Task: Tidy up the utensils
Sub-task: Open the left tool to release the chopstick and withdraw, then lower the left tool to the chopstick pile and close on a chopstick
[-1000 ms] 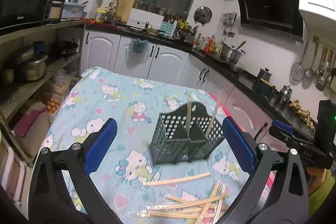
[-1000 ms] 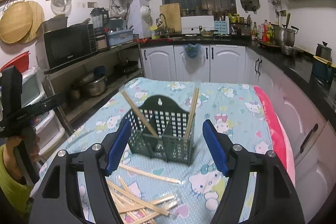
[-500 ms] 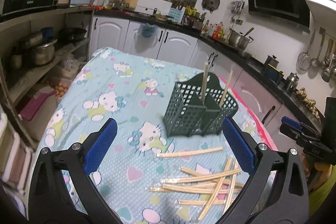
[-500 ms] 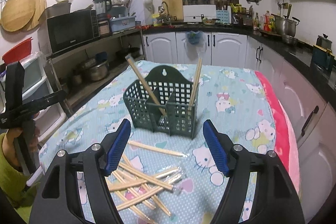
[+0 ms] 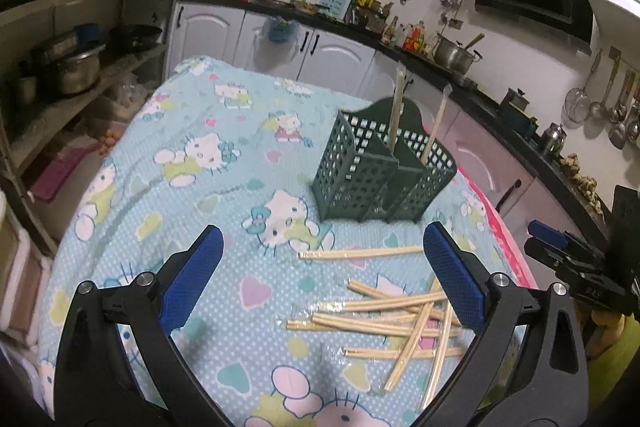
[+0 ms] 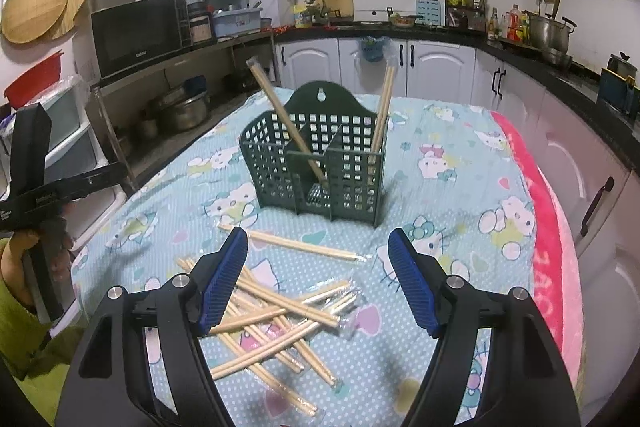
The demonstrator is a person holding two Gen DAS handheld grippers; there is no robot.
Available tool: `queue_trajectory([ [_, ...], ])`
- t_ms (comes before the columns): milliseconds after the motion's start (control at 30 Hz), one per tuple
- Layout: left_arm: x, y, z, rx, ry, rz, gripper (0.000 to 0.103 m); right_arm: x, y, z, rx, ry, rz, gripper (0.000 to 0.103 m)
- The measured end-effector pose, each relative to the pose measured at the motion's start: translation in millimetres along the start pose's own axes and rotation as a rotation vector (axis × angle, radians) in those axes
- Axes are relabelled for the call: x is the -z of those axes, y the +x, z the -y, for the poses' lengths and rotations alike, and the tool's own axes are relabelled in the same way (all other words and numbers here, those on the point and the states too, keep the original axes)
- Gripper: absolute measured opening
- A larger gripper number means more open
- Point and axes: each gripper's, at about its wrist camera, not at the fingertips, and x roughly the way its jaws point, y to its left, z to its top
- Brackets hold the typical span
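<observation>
Both grippers empty, jaws apart: left gripper (image 5: 322, 255), right gripper (image 6: 318, 255).

Green basket (image 6: 320, 163) stands upright mid-table on the patterned cloth (image 5: 180, 167). Two wrapped chopstick pairs already stand in it: one leaning in the left compartment (image 6: 280, 119), one near upright at the right (image 6: 382, 111).

Loose pairs lie flat between basket and near table edge. One lone pair (image 6: 292, 243) lies just in front of the basket, long axis crosswise to both grippers. The crossed pile (image 6: 276, 315) sits nearer the edge; about seven or eight pairs, overlap blocks a firm count.

Key relation: pile lies directly ahead of and below the right jaws, and toward the right finger of the left gripper. Right hand judged nearer. Sticks in the pile point all ways, so wrist alignment will depend on the piece chosen.
</observation>
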Motion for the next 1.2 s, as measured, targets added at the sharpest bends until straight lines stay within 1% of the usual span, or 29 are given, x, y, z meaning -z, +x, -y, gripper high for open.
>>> queue_trajectory([
  [267, 15, 9, 0, 0.013, 0.013, -0.053, 0.092, 13, 6, -2, -0.007, -0.003, -0.036, 0.070],
  [500, 30, 22, 4, 0.032, 0.033, -0.105, 0.092, 33, 16, -3, 0.003, -0.014, -0.078, 0.070],
  [700, 45, 37, 6, 0.065, 0.049, -0.167, 0.092, 45, 30, 6, -0.016, 0.038, -0.120, 0.070],
  [733, 47, 39, 6, 0.069, 0.050, -0.174, 0.091, 47, 32, 9, -0.023, 0.051, -0.128, 0.070],
  [800, 52, 45, 6, 0.080, 0.052, -0.193, 0.087, 50, 36, 13, -0.032, 0.075, -0.140, 0.070],
  [933, 57, 54, 2, 0.094, 0.032, -0.225, 0.078, 55, 45, 20, -0.039, 0.103, -0.161, 0.066],
  [1000, 59, 58, 0, 0.093, 0.026, -0.235, 0.076, 57, 47, 21, -0.038, 0.110, -0.167, 0.066],
  [1067, 60, 63, -3, 0.098, 0.012, -0.248, 0.072, 58, 50, 23, -0.035, 0.117, -0.173, 0.065],
  [1200, 62, 72, -9, 0.105, -0.019, -0.269, 0.068, 60, 54, 25, -0.035, 0.126, -0.183, 0.064],
])
